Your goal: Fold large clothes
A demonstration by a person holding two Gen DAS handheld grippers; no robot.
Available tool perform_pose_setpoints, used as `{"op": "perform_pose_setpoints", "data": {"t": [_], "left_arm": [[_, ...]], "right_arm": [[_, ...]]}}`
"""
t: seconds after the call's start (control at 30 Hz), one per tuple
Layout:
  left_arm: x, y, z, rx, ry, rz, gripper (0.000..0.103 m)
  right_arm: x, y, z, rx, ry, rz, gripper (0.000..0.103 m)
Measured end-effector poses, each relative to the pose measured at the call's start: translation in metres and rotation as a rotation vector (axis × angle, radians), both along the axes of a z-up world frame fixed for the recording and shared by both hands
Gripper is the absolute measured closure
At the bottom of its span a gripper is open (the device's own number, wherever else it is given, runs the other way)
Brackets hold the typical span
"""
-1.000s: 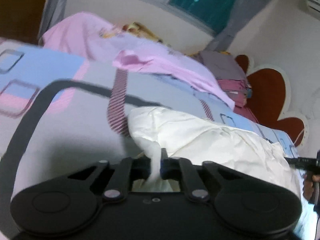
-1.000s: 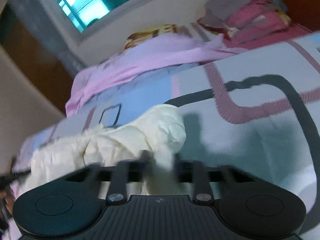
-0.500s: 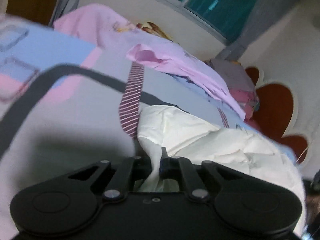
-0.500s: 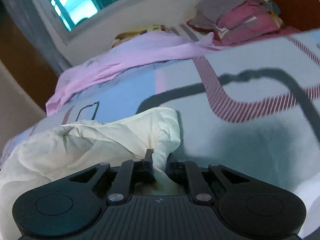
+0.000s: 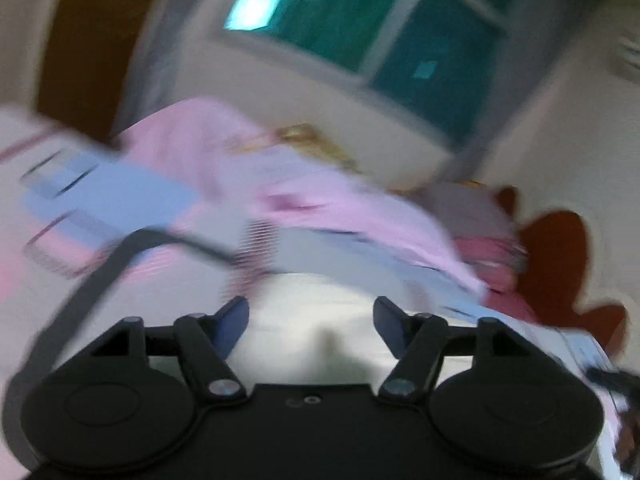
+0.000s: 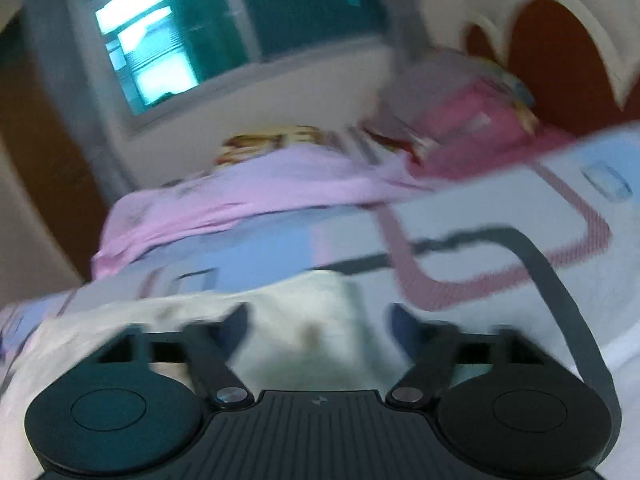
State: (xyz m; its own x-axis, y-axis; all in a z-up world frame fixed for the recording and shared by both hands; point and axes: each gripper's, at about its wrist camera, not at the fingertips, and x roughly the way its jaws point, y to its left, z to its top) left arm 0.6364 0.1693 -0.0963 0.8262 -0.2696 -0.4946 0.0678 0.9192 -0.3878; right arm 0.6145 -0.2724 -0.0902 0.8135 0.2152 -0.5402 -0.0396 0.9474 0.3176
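A cream-white garment [image 5: 320, 312] lies on the patterned bedsheet [image 5: 108, 200]. It also shows in the right wrist view [image 6: 304, 312], stretching to the left. My left gripper [image 5: 310, 316] is open, its fingers apart just above the garment's near edge. My right gripper [image 6: 316, 320] is open too, fingers apart over the garment's right end. Neither holds the cloth. Both views are blurred by motion.
A pink garment [image 5: 320, 200] lies across the far side of the bed, also in the right wrist view [image 6: 256, 196]. Folded pink and grey clothes [image 6: 464, 116] are stacked by the red headboard [image 5: 560, 256]. A window [image 5: 372, 28] is behind.
Both grippers were shut on the cream garment; now both have opened and let it go, and it lies on the sheet. Both cameras have tilted up and moved fast.
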Motion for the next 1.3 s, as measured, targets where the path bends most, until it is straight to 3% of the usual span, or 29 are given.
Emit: {"op": "perform_pose_setpoints", "data": {"t": [0.17, 0.3, 0.4, 0.57, 0.7, 0.8, 0.87, 0.9, 0.97, 1.07, 1.13, 1.3], "left_arm": [[-0.006, -0.121, 0.012, 0.147, -0.033, -0.230, 0.039], [0.006, -0.171, -0.012, 0.231, 0.031, -0.296, 0.039], [0.018, -0.178, -0.038, 0.259, 0.089, -0.294, 0.037], [0.017, -0.180, -0.055, 0.312, 0.077, -0.284, 0.037], [0.018, -0.184, -0.057, 0.336, 0.100, -0.293, 0.037], [0.008, -0.179, -0.043, 0.353, 0.101, -0.290, 0.039], [-0.012, -0.173, -0.029, 0.361, 0.049, -0.275, 0.033], [-0.023, -0.171, -0.022, 0.360, 0.019, -0.270, 0.027], [-0.049, -0.169, -0.012, 0.347, -0.019, -0.260, 0.025], [-0.072, -0.177, -0.016, 0.343, -0.015, -0.257, 0.025], [-0.074, -0.183, -0.028, 0.377, 0.006, -0.244, 0.024], [-0.069, -0.182, -0.048, 0.405, 0.025, -0.185, 0.023]], "right_arm": [[-0.003, 0.103, 0.009, -0.111, -0.052, 0.214, 0.039], [0.016, 0.140, -0.020, -0.194, 0.035, 0.241, 0.039], [0.023, 0.142, -0.046, -0.207, 0.058, 0.254, 0.039], [0.032, 0.140, -0.068, -0.212, 0.076, 0.260, 0.039], [0.034, 0.145, -0.070, -0.246, 0.101, 0.270, 0.039], [0.022, 0.141, -0.051, -0.269, 0.104, 0.241, 0.039], [-0.004, 0.130, -0.028, -0.228, 0.014, 0.222, 0.039], [-0.016, 0.127, -0.021, -0.208, -0.004, 0.242, 0.039], [-0.040, 0.124, -0.014, -0.218, -0.030, 0.257, 0.039], [-0.058, 0.121, -0.024, -0.205, -0.002, 0.265, 0.039], [-0.061, 0.123, -0.038, -0.238, 0.031, 0.252, 0.039], [-0.055, 0.116, -0.064, -0.212, 0.069, 0.237, 0.039]]}}
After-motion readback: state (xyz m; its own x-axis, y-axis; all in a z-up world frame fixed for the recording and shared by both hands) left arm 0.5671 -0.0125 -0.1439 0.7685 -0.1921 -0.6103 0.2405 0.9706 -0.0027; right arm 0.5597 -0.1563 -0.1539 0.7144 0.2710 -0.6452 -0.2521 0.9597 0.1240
